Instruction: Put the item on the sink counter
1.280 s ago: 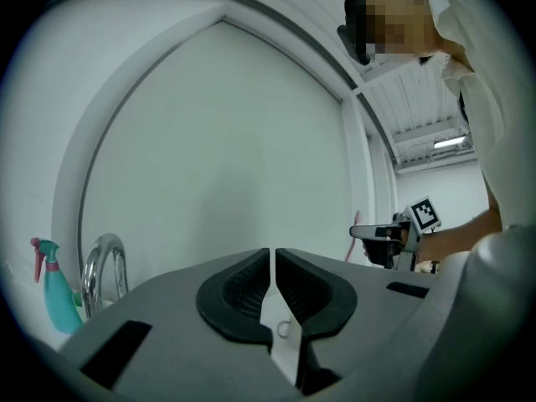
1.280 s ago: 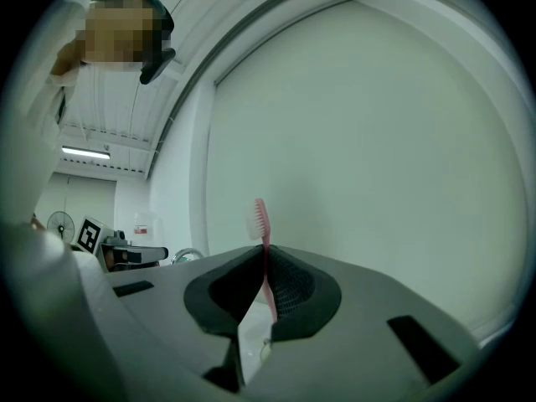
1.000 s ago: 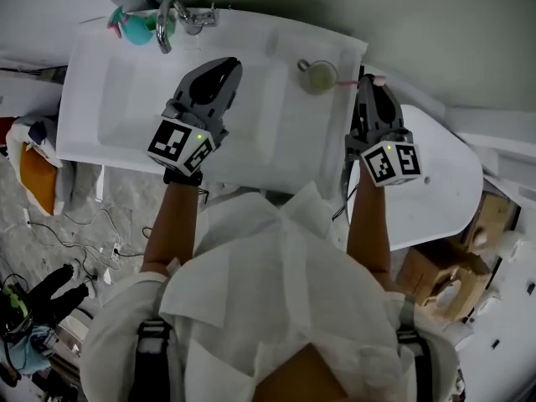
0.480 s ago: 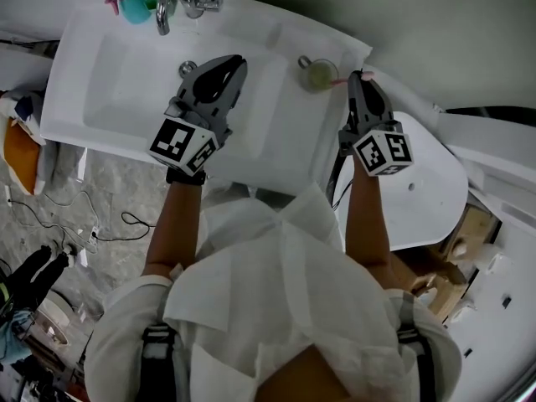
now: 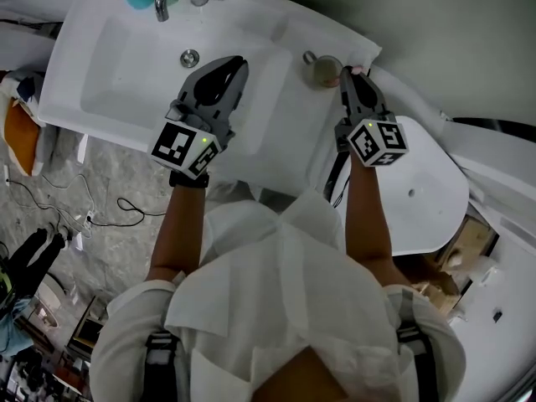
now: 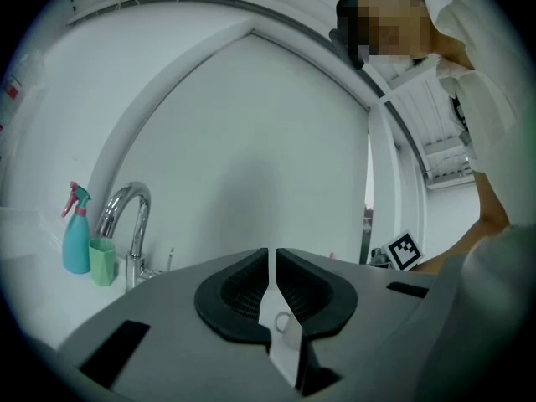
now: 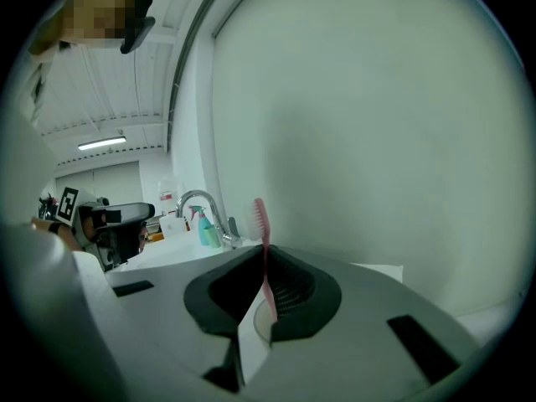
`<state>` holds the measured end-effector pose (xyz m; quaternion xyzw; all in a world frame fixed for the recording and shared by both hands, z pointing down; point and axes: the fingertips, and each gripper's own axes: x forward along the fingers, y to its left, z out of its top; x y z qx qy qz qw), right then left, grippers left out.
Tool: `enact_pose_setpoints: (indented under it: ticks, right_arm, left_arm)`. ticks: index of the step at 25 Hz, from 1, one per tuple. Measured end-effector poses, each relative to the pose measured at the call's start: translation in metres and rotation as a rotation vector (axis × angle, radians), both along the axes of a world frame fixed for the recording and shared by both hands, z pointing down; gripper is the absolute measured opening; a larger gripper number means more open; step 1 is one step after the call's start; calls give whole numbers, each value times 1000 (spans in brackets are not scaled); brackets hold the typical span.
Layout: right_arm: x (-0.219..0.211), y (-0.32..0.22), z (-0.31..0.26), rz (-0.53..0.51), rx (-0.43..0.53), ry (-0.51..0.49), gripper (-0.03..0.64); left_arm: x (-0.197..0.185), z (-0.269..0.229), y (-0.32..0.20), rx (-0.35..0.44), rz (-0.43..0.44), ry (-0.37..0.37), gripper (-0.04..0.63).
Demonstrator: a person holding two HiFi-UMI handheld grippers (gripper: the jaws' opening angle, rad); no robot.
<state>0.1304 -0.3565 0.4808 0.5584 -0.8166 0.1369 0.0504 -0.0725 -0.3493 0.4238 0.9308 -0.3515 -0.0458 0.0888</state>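
1. Right gripper (image 7: 265,258): jaws clenched on the thin handle of a pink plastic toothbrush (image 7: 260,224). The brush stands nearly upright between the pads, with the bristle head clear above the jaw tips.
2. Head view: right gripper (image 5: 346,74) is at the right end of the white sink counter (image 5: 276,132), close to the wall. A bit of pink shows at its tips. The toothbrush is in the grip, not lying on the counter.
3. A small round mug with a side handle (image 5: 322,69) stands on the counter just left of the right gripper's tips. Whether the two touch cannot be told.
4. Left gripper (image 6: 272,254): jaws drawn together with only a thin slit between the dark pads, and nothing held.
5. Head view: left gripper (image 5: 234,61) is over the right part of the basin, with the round metal drain (image 5: 190,57) just to its left.
6. At the back of the counter stands a curved chrome faucet (image 6: 126,216). Left of it are a pale green cup (image 6: 102,260) and a teal spray bottle with a pink trigger (image 6: 75,241), close together.
7. The two grippers are well apart, with the mug between them.
8. A white rounded fixture (image 5: 427,182) sits just right of the counter, under the right forearm.
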Motion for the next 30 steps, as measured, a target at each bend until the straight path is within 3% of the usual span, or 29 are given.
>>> enact_pose_setpoints:
  ticks: [19, 30]
  right_arm:
    - [-2, -17, 59, -2, -153, 26, 18]
    - [-2, -40, 64, 4, -174, 64, 18]
  left_arm:
    - [9, 21, -4, -41, 25, -31, 20]
    - [10, 25, -19, -54, 37, -34, 20]
